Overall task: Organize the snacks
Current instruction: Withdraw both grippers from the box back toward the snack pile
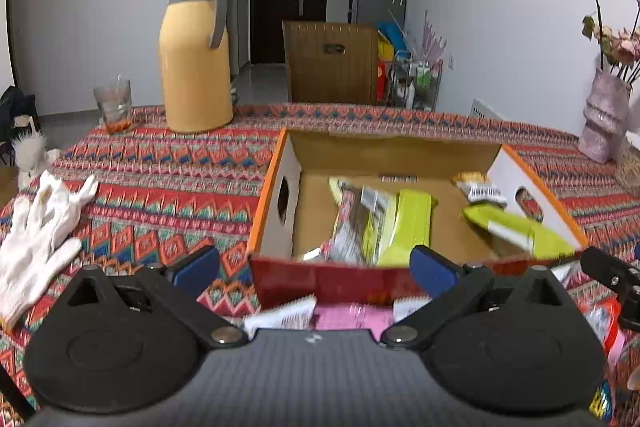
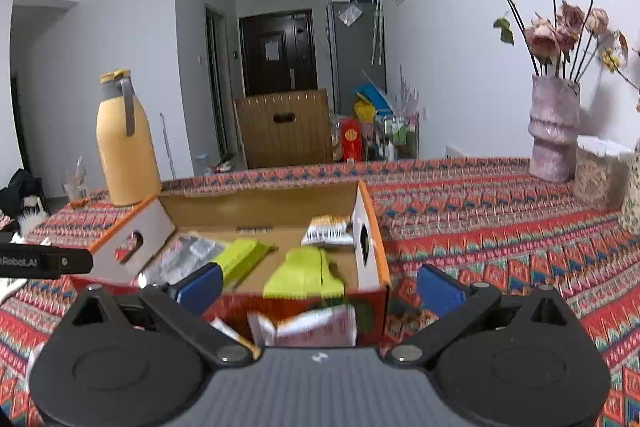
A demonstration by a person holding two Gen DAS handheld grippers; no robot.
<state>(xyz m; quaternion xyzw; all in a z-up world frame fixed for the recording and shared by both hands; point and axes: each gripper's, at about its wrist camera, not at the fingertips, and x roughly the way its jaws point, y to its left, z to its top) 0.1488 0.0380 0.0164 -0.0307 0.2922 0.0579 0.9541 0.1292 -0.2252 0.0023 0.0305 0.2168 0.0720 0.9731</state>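
An open cardboard box (image 1: 276, 179) with orange edges and a red front wall stands on the patterned tablecloth; it also shows in the right wrist view (image 2: 372, 227). Inside lie several snack packets: yellow-green ones (image 1: 408, 227) (image 2: 304, 271), a silver one (image 1: 356, 223) and a small white-and-yellow one (image 2: 328, 229). A pink packet (image 1: 352, 317) lies on the table before the box, under my left gripper (image 1: 316, 267), which is open and empty. A pale packet (image 2: 308, 325) lies before the box under my right gripper (image 2: 320, 285), also open and empty.
A yellow thermos jug (image 1: 196, 55) and a glass (image 1: 114, 105) stand at the far left. A white glove (image 1: 36, 239) lies at the left. A pink vase with dried flowers (image 2: 554, 127) and a jar (image 2: 600, 177) stand at the right. More packets (image 1: 604, 323) lie at the right.
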